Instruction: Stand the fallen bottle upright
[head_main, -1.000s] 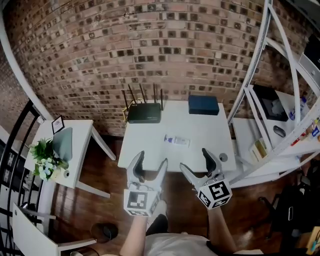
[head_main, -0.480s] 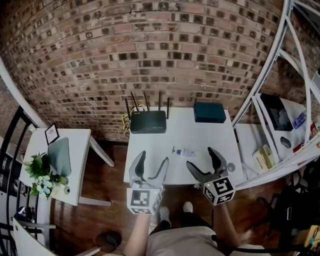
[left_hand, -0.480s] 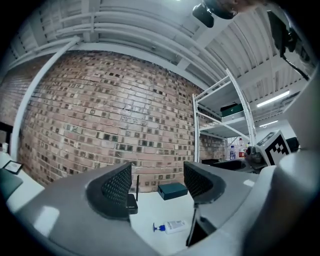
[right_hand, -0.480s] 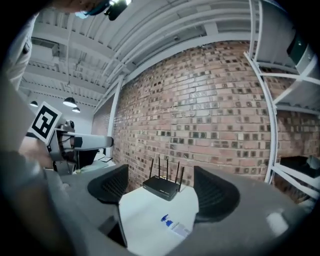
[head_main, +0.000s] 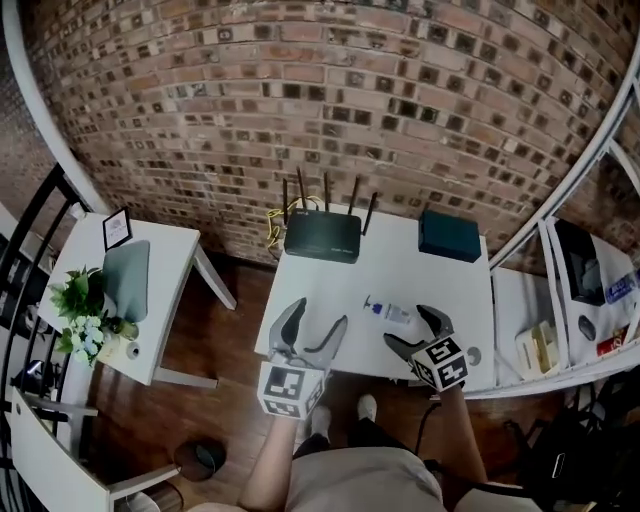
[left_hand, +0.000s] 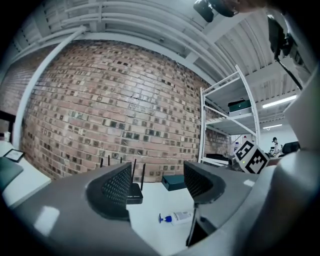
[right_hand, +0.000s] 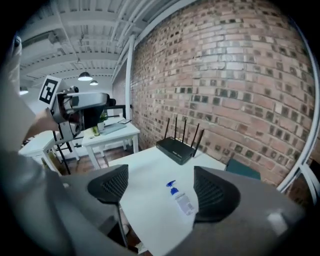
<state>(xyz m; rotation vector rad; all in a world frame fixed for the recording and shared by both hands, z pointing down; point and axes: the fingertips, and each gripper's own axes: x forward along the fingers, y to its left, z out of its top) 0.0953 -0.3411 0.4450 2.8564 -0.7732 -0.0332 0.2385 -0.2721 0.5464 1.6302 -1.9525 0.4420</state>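
A small clear bottle (head_main: 392, 312) with a blue pump top lies on its side on the white table (head_main: 445, 285), near the front edge. It also shows lying flat in the left gripper view as the bottle (left_hand: 176, 218) and in the right gripper view as the bottle (right_hand: 181, 198). My left gripper (head_main: 315, 328) hangs open over the table's front left edge, left of the bottle. My right gripper (head_main: 414, 330) is open just in front of the bottle, a little to its right. Neither holds anything.
A black router (head_main: 322, 236) with several antennas stands at the table's back left, a dark teal box (head_main: 449, 236) at the back right. A white side table (head_main: 130, 300) with a plant (head_main: 85, 312) is on the left, a white shelf rack (head_main: 585, 300) on the right.
The head view has shifted, so the table sits more to the right and lower. Both grippers are closer to the table, the right one now close to the bottle. The bottle has not moved.
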